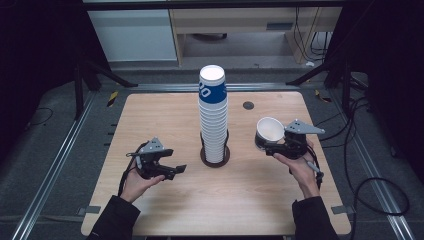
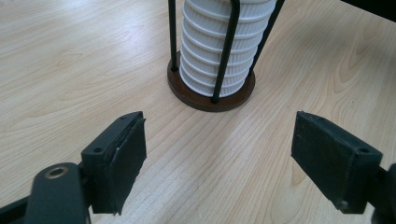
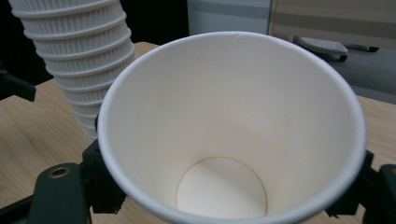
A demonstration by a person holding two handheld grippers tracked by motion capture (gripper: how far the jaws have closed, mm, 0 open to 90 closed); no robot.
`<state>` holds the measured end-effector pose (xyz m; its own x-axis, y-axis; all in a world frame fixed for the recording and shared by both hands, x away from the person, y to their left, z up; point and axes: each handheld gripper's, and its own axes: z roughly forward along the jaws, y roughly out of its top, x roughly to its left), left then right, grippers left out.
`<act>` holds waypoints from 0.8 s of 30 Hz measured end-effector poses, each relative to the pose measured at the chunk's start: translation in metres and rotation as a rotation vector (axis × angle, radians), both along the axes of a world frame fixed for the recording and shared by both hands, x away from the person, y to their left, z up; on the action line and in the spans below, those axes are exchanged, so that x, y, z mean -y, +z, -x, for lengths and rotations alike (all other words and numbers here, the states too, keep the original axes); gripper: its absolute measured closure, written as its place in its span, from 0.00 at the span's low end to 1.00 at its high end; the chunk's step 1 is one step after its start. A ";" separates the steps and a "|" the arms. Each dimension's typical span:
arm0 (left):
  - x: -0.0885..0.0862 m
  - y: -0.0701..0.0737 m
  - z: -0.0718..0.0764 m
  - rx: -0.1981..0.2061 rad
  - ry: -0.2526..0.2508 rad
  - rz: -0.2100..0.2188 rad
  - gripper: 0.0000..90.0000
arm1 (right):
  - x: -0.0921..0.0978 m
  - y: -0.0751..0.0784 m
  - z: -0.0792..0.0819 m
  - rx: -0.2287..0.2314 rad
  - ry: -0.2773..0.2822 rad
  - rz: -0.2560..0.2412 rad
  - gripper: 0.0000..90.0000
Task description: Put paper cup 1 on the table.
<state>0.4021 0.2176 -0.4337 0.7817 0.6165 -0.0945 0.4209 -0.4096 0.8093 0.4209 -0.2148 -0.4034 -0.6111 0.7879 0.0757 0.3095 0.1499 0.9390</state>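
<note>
Wood table (image 1: 150, 120), 1 cup stack (image 1: 213, 117) in rack; R gripper (image 1: 272, 146) clamps 1 cup (image 1: 269, 131); L gripper (image 1: 172, 170) wide open, empty

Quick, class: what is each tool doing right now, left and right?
Left tool: open, holding nothing, pointed at the cup stack.
Right tool: shut on a single paper cup.

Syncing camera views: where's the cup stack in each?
High view: cup stack at table centre, in its holder.
Left gripper view: top centre, behind the holder's black rods.
Right gripper view: upper left, behind the held cup.
Shared landmark: wooden table.
</note>
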 end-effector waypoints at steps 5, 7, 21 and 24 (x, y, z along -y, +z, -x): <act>-0.003 0.000 -0.001 0.002 0.009 0.003 0.19 | 0.006 0.000 -0.004 0.003 -0.036 0.006 0.23; -0.004 0.000 -0.002 0.002 0.016 0.006 0.19 | 0.007 0.000 -0.005 -0.001 -0.051 0.012 0.23; -0.017 0.004 -0.004 0.016 0.057 0.017 0.19 | 0.019 -0.010 -0.029 -0.029 -0.148 0.049 0.23; -0.020 0.003 -0.005 0.015 0.068 0.020 0.19 | 0.022 -0.019 -0.037 -0.049 -0.175 0.055 0.23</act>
